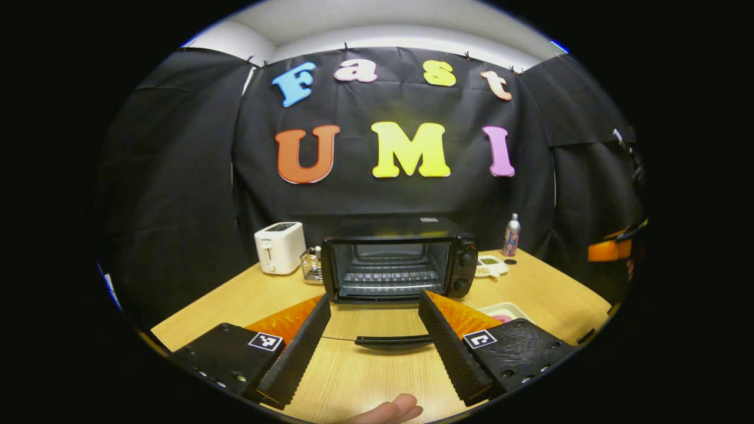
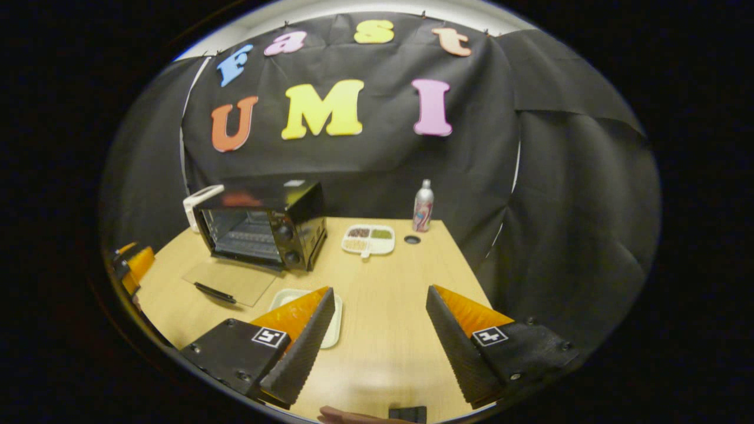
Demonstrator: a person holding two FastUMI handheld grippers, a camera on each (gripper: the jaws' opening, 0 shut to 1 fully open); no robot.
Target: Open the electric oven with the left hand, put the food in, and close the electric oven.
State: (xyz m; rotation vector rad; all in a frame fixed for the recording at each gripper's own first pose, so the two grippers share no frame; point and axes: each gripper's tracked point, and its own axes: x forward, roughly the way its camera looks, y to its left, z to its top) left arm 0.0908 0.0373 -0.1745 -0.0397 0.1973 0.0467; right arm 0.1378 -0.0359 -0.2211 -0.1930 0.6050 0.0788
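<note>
The black electric oven [image 1: 400, 265] stands at the back of the wooden table with its door folded down flat; the door handle [image 1: 392, 340] lies just beyond my left gripper [image 1: 374, 300], which is open and holds nothing. The wire rack inside is bare. A cream tray [image 1: 500, 308] with something pink on it sits to the right of the oven door, partly hidden by a finger. In the right gripper view the oven [image 2: 265, 229] is at the left, and the tray [image 2: 336, 321] peeks out behind my open right gripper [image 2: 380, 291], which hangs over bare table.
A white toaster [image 1: 280, 247] and a small glass holder [image 1: 311, 265] stand left of the oven. A divided snack dish [image 2: 369, 238], a bottle [image 2: 423, 206] and a dark cap [image 2: 412, 239] sit at the back right. The other gripper [image 2: 132, 265] shows at far left.
</note>
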